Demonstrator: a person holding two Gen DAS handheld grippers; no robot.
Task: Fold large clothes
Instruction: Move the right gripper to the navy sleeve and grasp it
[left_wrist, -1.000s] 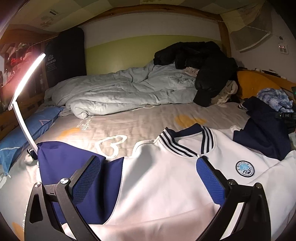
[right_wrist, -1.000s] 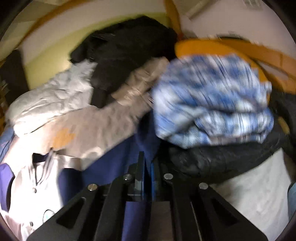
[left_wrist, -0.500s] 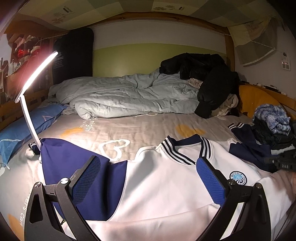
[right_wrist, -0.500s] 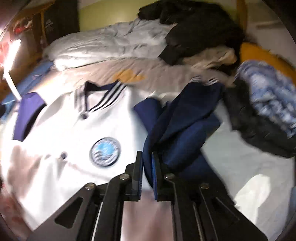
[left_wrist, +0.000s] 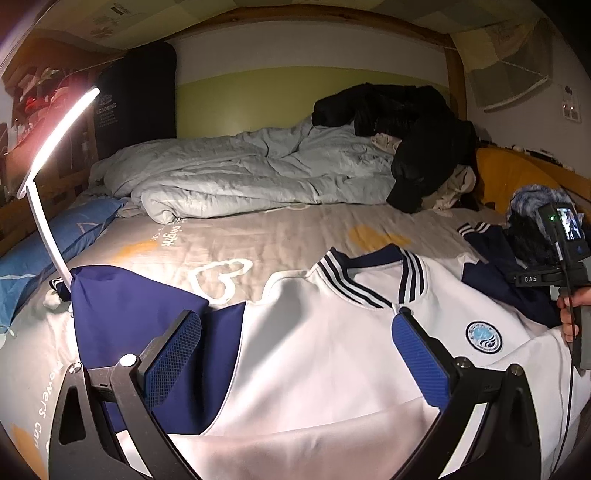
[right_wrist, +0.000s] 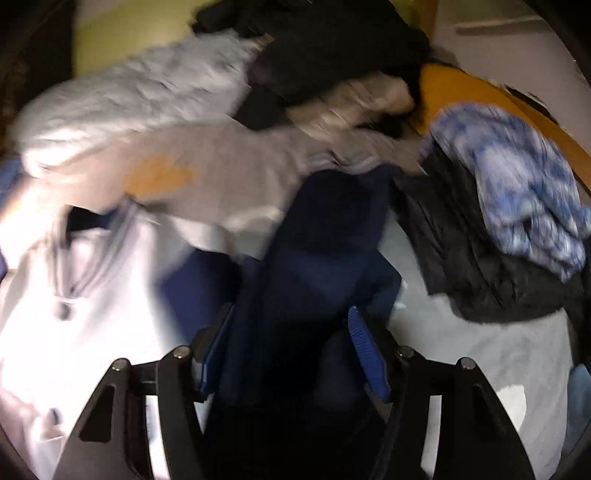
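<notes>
1. The bed (left_wrist: 280, 236) is stretching ahead of both tools, carrying the task's garment.
2. The white jacket (left_wrist: 325, 354) is lying flat, front up, directly under and ahead of the left tool (left_wrist: 295, 354), whose jaws are standing wide with nothing between them.
3. The navy sleeve (right_wrist: 332, 236) is running forward from the right tool (right_wrist: 291, 354), whose jaws are standing partly apart around it; whether they are gripping is unclear through the blur.
4. Risk, as a judgement: the loose sleeve is likely slipping free, bunching beside the clothes pile (right_wrist: 509, 206) and spoiling the fold.
</notes>
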